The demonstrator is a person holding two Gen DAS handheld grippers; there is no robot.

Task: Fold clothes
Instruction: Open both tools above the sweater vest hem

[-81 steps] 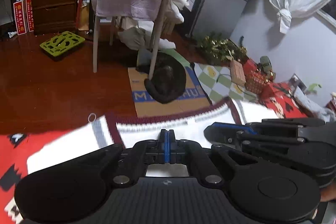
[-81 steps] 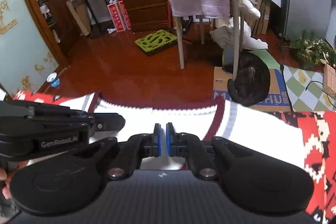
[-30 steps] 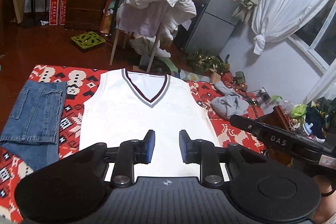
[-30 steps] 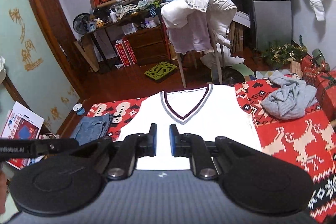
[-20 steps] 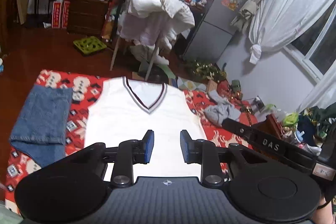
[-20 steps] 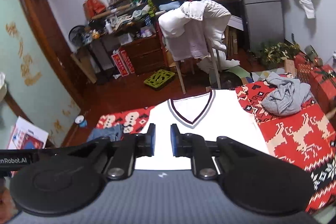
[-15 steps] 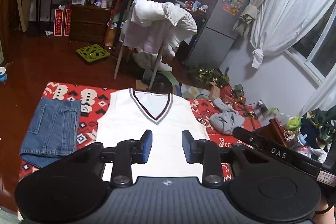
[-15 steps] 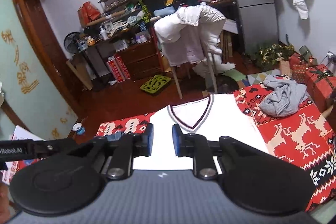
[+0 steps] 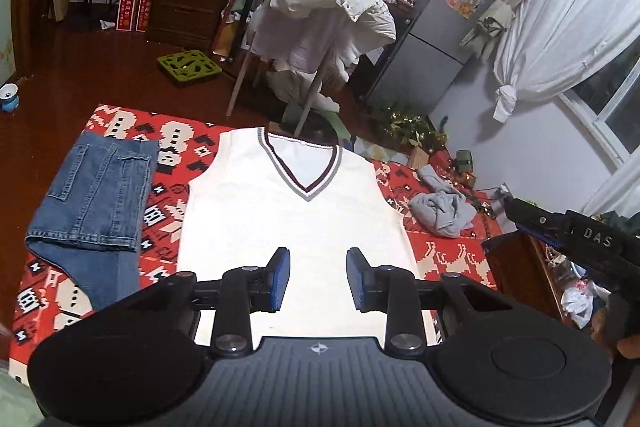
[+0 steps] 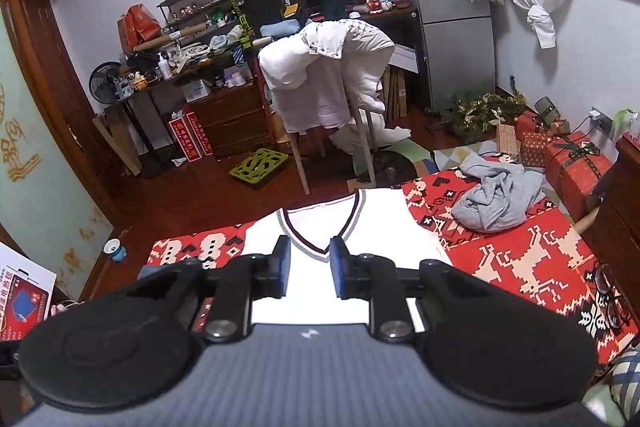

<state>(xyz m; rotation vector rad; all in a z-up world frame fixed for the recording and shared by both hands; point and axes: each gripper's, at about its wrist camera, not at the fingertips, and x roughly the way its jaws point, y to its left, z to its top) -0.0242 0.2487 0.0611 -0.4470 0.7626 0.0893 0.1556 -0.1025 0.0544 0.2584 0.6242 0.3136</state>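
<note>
White vest [image 9: 288, 211] lies flat on the red blanket [image 9: 452, 259], neck at 12 o'clock, jeans [image 9: 96, 195] at 9, grey top [image 9: 440, 211] at 3 – left gripper [image 9: 313, 279] and right gripper [image 10: 307, 267] both parted, empty, well above it. Risk: uneven grabs skew the fold – or snag the blanket

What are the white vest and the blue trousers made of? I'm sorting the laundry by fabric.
White sleeveless V-neck vest: probably a matte knit, judging by the ribbed maroon-and-grey striped neckline; the weave itself is too washed out to confirm. Folded blue trousers: denim by the look of it, faded blue with stitched seams and patch pockets.
</note>
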